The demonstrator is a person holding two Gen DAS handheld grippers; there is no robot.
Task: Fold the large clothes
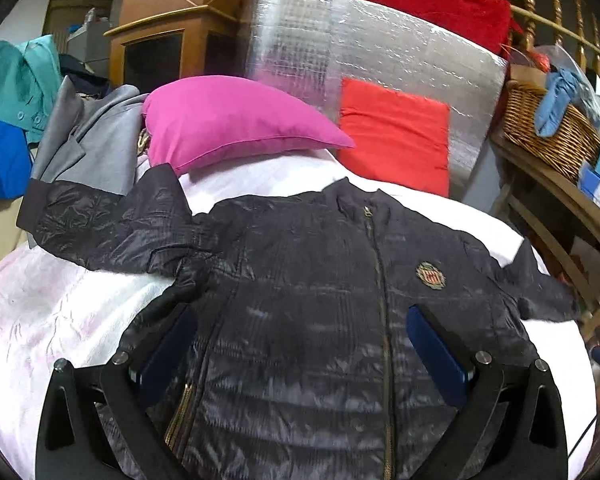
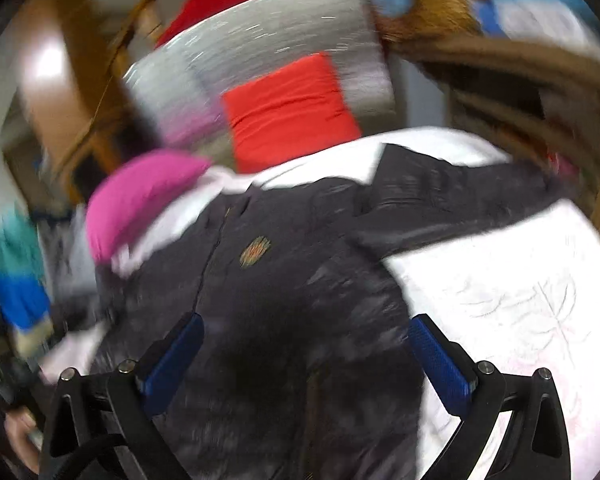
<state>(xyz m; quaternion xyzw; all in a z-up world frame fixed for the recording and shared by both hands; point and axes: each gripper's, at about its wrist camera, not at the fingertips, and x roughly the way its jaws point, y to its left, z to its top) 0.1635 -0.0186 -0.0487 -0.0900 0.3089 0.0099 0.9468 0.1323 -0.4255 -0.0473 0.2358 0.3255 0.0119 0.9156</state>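
Note:
A dark quilted jacket (image 1: 308, 304) lies front up on a white bedspread (image 1: 52, 320), zipped, with a crest badge (image 1: 431, 275) on its chest and both sleeves spread sideways. My left gripper (image 1: 300, 320) is open and empty, hovering over the jacket's lower body. My right gripper (image 2: 304, 328) is open and empty over the jacket's (image 2: 292, 280) right half, near its outstretched sleeve (image 2: 460, 196). The right wrist view is motion-blurred.
A pink pillow (image 1: 228, 124) and a red cushion (image 1: 396, 136) lie at the head of the bed against a silver foil panel (image 1: 380, 52). A grey garment (image 1: 92, 140) lies at the left. A wicker basket (image 1: 548, 132) stands on a wooden shelf at the right.

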